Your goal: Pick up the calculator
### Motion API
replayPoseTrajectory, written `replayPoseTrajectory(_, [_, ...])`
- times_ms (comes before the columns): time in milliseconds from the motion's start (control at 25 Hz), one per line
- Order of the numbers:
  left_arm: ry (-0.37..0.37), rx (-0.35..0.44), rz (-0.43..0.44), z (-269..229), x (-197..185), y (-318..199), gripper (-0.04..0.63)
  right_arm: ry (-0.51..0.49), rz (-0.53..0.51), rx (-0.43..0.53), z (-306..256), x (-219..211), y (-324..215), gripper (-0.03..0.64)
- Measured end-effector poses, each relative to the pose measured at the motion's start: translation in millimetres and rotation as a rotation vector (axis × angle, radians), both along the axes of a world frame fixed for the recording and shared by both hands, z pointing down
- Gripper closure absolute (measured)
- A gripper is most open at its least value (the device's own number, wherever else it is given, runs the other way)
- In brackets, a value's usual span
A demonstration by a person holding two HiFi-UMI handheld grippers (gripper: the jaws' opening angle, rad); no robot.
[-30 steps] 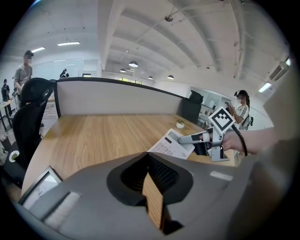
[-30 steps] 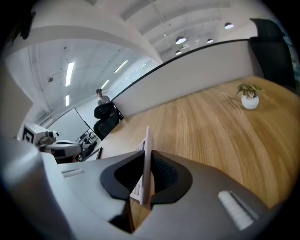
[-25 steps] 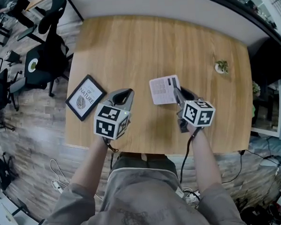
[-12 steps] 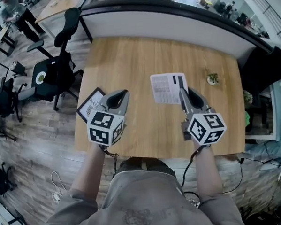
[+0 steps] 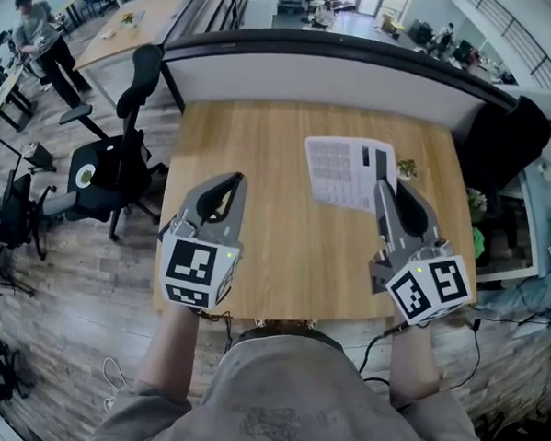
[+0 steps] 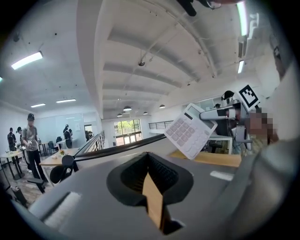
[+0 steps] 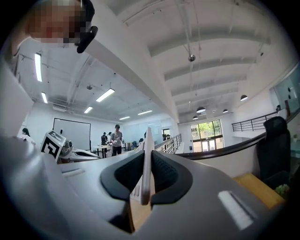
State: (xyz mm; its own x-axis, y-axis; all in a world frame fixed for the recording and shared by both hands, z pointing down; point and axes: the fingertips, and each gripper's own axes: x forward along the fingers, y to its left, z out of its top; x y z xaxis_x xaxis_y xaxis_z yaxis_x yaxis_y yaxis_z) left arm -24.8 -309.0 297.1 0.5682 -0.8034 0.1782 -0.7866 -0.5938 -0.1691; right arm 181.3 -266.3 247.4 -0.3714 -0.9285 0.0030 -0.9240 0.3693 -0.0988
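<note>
- Nearest: left gripper [image 5: 224, 183]. Grey moulded shell with ribbed black pads. The jaws are closed together on nothing, and a sliver of table wood shows through below the tips. A matte black-and-white marker cube sits at its rear.
- Right gripper [image 5: 385, 183]: level with it and clamped on the calculator [image 5: 348, 171]. Its own view has the calculator [image 7: 146, 159] edge-on between the pads, a thin, flat, pale slab. The pinch takes only 1 edge strip beside the dark display. Most of the body juts out unsupported towards the person's left.
- Calculator: in the air, clear of the table [image 5: 253, 152], tilted with the key face up towards the head camera. The left gripper view shows it [image 6: 190, 131] as a white rectangle with a grid of low grey keys.
- Risk, as judged: hard, smooth plastic in a narrow edge pinch could pivot or slide out. A quick swing or a slackened squeeze would cause that, and it would drop onto the wood.
- Beyond: the table is warm wood-grain laminate with rounded corners. There is 1 small potted plant [image 5: 406, 169] near its far right and 1 black office chair [image 5: 116, 163] off the left side.
</note>
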Motion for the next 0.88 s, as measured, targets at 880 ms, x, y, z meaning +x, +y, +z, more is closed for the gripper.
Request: replayPoseTrajectory(880, [-0.006,0.048,0.015,-24,-2,36,0.595,0.021,-0.018,-0.064,12,8,49,0.565])
